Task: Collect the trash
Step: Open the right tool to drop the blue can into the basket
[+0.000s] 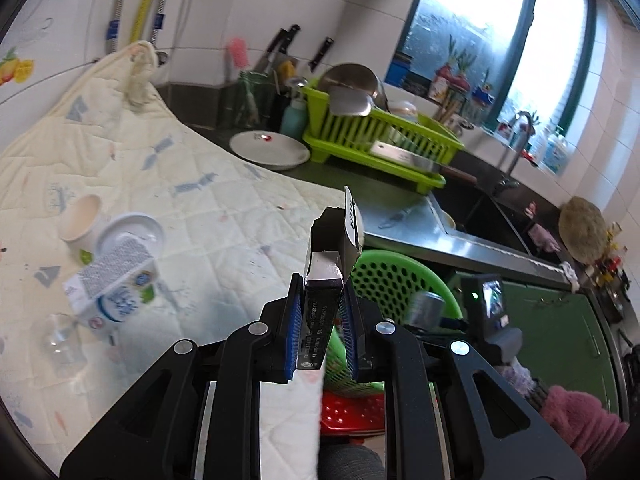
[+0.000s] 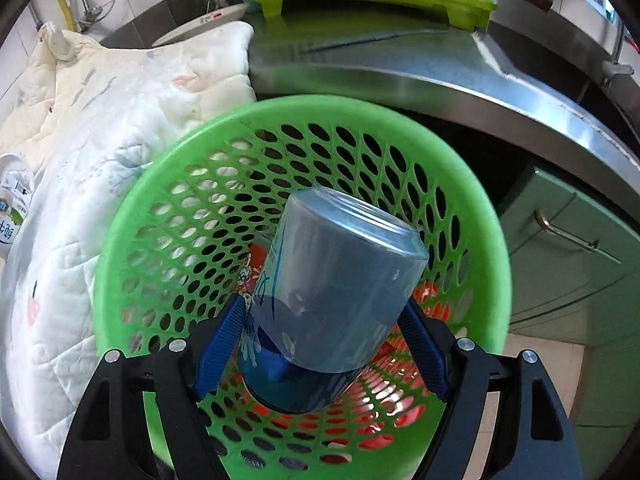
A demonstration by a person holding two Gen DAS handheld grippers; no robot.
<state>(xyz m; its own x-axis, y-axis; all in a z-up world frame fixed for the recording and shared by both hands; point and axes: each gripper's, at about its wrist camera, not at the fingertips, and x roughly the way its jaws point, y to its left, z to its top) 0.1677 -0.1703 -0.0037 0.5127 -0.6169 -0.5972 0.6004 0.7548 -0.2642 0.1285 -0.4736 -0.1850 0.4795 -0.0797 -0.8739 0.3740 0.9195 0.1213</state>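
Observation:
My left gripper (image 1: 320, 312) is shut on a small black and silver carton (image 1: 326, 264) with its flap open, held above the quilt edge and just left of the green perforated basket (image 1: 384, 276). My right gripper (image 2: 320, 344) is shut on a blue drink can (image 2: 336, 288), tilted and held over the mouth of the green basket (image 2: 168, 216). A red item lies in the basket bottom. On the quilt at the left lie a milk carton (image 1: 116, 292), a paper cup (image 1: 82, 220), a white lid (image 1: 132, 234) and a clear plastic cup (image 1: 60, 340).
A pale quilt (image 1: 168, 184) covers the counter. Behind it stand a white plate (image 1: 270, 150), a lime dish rack (image 1: 376, 136) with pans and a cleaver, and knives on the wall. A steel counter edge (image 2: 440, 76) and sink lie right; green cabinet doors (image 2: 580, 264) below.

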